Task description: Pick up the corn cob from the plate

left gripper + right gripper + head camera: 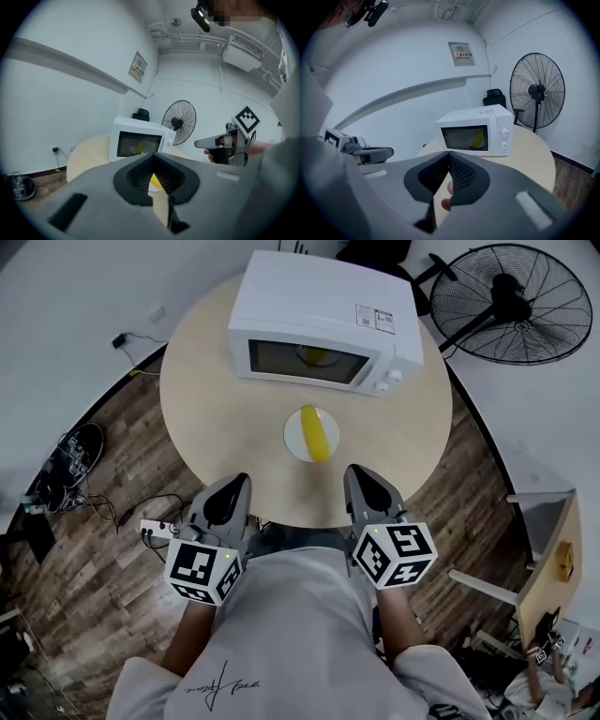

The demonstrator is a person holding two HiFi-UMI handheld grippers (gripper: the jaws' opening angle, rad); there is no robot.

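Note:
A yellow corn cob (313, 432) lies on a small white plate (293, 439) in the middle of the round table, in front of the microwave. Both grippers hover at the table's near edge, short of the plate. My left gripper (235, 486) is shut with nothing in it, to the plate's near left. My right gripper (361, 474) is shut and empty too, to the plate's near right. In the left gripper view the jaws meet (152, 156), and a bit of the corn cob (154, 181) shows below them. The right gripper view shows its jaws closed (449, 154).
A white microwave (323, 326) stands at the back of the wooden table (202, 409); a yellow shape shows in its window. A black floor fan (511, 304) stands at the far right. Cables and a power strip (155, 531) lie on the floor at left.

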